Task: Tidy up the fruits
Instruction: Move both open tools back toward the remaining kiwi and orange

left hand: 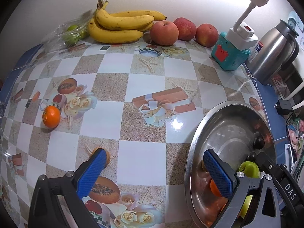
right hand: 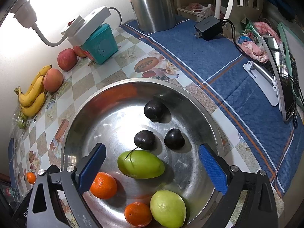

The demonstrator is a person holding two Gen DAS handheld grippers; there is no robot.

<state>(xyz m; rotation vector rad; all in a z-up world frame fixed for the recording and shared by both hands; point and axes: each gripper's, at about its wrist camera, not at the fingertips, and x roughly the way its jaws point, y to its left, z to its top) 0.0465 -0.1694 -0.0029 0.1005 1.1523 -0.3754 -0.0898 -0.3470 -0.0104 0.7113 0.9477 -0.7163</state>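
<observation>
A steel bowl point(right hand: 201, 112) holds three dark plums point(right hand: 155, 110), two green fruits point(right hand: 141, 164) and two oranges point(right hand: 103, 185). My right gripper point(right hand: 152, 171) is open and empty, hovering over the bowl above the green fruit. My left gripper point(left hand: 153, 172) is open and empty over the table, its right finger over the bowl's rim point(left hand: 191, 144). A loose orange point(left hand: 51, 116) lies on the table to the left. Bananas point(left hand: 121, 25) and three apples point(left hand: 164, 32) lie by the wall, with green fruit in a clear bag point(left hand: 70, 33).
A teal box point(left hand: 229, 56) carrying a white lamp plug and a steel kettle point(left hand: 273, 51) stand at the back right. A black charger point(right hand: 209, 27), a phone stand point(right hand: 266, 79) and packets lie on the blue cloth beyond the bowl.
</observation>
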